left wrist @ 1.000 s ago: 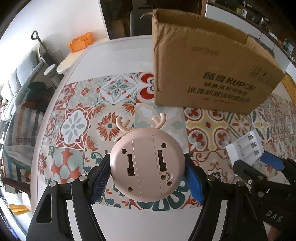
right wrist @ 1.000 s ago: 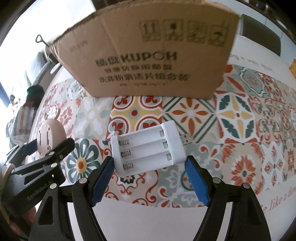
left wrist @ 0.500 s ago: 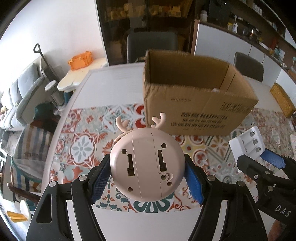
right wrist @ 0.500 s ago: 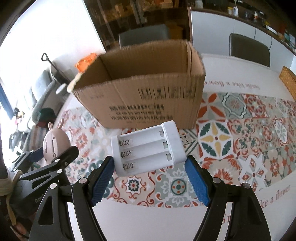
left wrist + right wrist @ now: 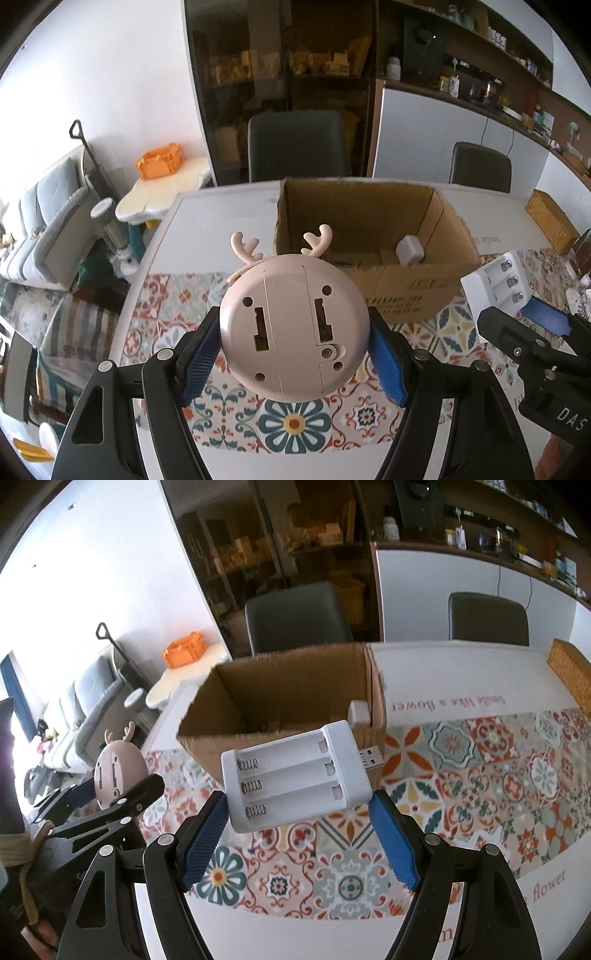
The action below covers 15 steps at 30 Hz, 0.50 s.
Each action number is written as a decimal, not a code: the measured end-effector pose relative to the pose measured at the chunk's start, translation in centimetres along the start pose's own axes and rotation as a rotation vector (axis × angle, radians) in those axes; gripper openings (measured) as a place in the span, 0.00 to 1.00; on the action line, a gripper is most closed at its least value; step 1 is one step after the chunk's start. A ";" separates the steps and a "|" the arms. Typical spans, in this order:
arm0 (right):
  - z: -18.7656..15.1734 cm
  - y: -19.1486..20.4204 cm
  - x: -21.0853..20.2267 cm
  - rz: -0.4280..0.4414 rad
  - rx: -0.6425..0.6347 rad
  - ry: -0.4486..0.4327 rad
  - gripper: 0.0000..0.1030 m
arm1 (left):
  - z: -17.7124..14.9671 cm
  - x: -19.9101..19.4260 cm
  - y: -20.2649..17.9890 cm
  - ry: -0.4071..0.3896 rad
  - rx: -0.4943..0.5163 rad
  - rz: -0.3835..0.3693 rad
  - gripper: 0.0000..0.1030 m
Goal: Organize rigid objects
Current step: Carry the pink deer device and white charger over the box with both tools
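My left gripper (image 5: 294, 360) is shut on a round pink gadget with antlers (image 5: 293, 328), its back side facing the camera, held in the air short of the open cardboard box (image 5: 417, 295). My right gripper (image 5: 297, 832) is shut on a white battery charger (image 5: 295, 775) with three empty slots and a USB plug, also held up in front of the box (image 5: 207, 749). A small white block (image 5: 409, 251) lies inside the box. In the right wrist view the left gripper (image 5: 110, 797) holds the pink gadget (image 5: 118, 771) at the left.
The table carries a patterned tile-print runner (image 5: 295, 417) with white cloth (image 5: 461, 672) beyond it. Two dark chairs (image 5: 297, 144) stand behind the table, a wicker basket (image 5: 550, 218) sits at the far right edge, and a sofa (image 5: 40, 221) and an orange crate (image 5: 159, 166) are off to the left.
Both grippers have risen with their objects and tilted up, so the box's open top and inside now show. The grips have not changed.
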State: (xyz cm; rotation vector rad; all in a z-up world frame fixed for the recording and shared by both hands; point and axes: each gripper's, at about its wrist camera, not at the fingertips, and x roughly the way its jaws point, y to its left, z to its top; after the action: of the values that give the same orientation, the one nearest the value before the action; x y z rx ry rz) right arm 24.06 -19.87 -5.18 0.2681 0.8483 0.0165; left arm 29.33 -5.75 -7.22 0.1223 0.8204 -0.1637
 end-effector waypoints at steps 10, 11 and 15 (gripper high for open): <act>2.8 0.1 -0.7 0.001 -0.008 -0.080 0.75 | 3.0 -0.4 -0.2 -0.056 0.019 -0.009 0.72; 3.1 0.2 -0.7 0.000 -0.013 -0.086 0.75 | 3.4 -0.4 -0.1 -0.063 0.019 -0.008 0.72; 4.4 0.4 -0.4 -0.005 -0.027 -0.107 0.75 | 4.7 -0.1 -0.3 -0.076 0.026 -0.009 0.72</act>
State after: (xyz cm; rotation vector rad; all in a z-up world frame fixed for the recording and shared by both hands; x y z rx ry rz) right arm 27.11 -20.51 -2.01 0.2394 0.7422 0.0093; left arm 32.63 -6.81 -3.98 0.1358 0.7432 -0.1864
